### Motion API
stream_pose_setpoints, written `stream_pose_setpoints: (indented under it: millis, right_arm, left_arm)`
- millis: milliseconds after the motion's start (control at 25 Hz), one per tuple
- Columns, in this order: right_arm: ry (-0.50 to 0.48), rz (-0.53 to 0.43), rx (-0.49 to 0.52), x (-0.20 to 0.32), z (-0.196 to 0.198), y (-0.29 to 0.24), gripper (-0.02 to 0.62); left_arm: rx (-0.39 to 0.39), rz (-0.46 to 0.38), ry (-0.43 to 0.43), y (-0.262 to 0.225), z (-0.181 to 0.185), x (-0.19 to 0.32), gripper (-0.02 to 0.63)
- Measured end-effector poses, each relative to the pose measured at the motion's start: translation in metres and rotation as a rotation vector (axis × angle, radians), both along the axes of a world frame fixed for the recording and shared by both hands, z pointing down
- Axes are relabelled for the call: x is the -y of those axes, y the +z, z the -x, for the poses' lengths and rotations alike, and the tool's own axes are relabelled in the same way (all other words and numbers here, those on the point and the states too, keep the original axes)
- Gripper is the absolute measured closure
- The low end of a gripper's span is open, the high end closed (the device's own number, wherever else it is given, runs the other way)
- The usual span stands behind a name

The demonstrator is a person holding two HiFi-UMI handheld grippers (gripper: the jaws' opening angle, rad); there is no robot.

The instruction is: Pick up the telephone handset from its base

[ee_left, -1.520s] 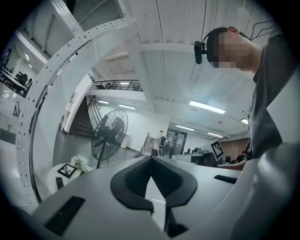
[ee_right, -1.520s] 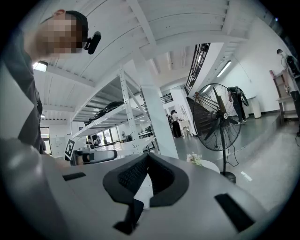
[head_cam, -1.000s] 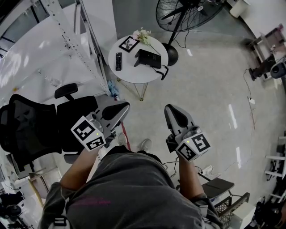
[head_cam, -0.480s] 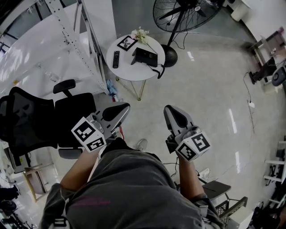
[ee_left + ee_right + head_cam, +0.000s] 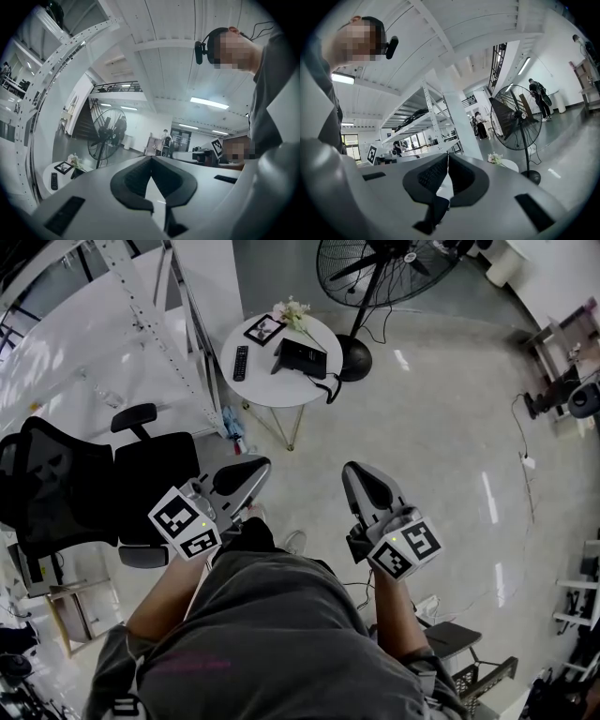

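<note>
Left gripper [image 5: 151, 161]: jaws closed tip to tip, nothing between. Right gripper [image 5: 447, 159]: jaws likewise together, empty. Both level at person's waist (head view), well apart from round white table [image 5: 251, 385]. Telephone [image 5: 304, 360] on table's right half, cord hanging off edge. Handset [image 5: 298, 355] seems to lie on base, too small to be sure. Remote [image 5: 240, 363] left of phone; picture frame [image 5: 263, 330], flowers [image 5: 291, 311] behind. Standing fan [image 5: 375, 268] beyond table.
</note>
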State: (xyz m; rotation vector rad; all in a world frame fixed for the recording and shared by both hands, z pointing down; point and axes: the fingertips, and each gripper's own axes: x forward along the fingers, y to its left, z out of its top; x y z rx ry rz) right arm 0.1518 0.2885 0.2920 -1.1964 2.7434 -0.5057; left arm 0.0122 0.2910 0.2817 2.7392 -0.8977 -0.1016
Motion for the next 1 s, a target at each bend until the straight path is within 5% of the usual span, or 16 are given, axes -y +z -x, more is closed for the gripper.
stream_pose_setpoints:
  millis: [480,1000]
  right_arm:
    - [-0.005,0.04,-0.017,0.045,0.015,0.017,0.574]
    - [0.015,0.1,-0.05,0.198,0.062,0.036,0.574]
  left_arm:
    - [-0.028,0.039,-0.021,0.021,0.023,0.051,0.591]
    - [-0.042,0.07,0.039,0.035,0.055,0.213,0.591]
